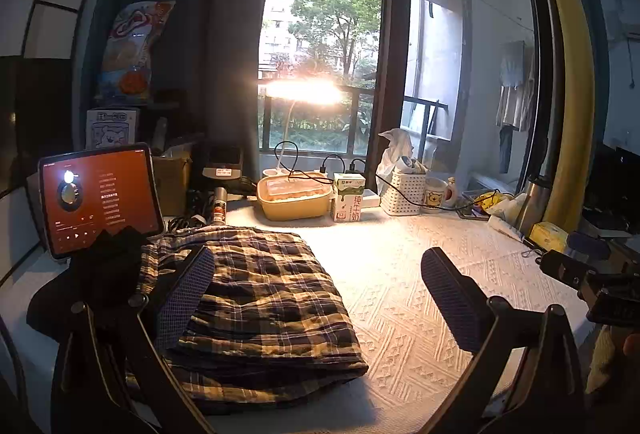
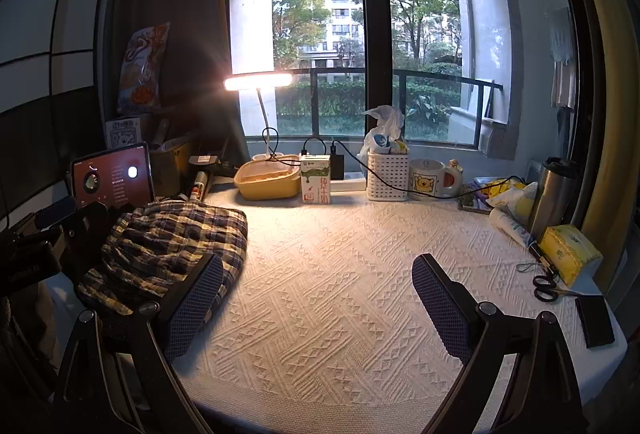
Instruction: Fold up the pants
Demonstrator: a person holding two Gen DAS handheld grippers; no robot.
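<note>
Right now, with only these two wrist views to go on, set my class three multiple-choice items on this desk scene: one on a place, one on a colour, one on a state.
1. Where do the plaid pants lie on the white cloth?
A. at its left side, by the tablet
B. at its right side, by the scissors
C. in the white basket

2. What colour is the tub beside the milk carton?
A. blue
B. yellow
C. red

3. How do both grippers, left gripper and right gripper, stand?
A. shut on the pants
B. shut on nothing
C. open, holding nothing

Answers:
1 A: the folded bundle sits at the left, in front of the lit tablet.
2 B: its wall is yellow.
3 C: each view shows fingers wide apart with bare cloth between.
</note>
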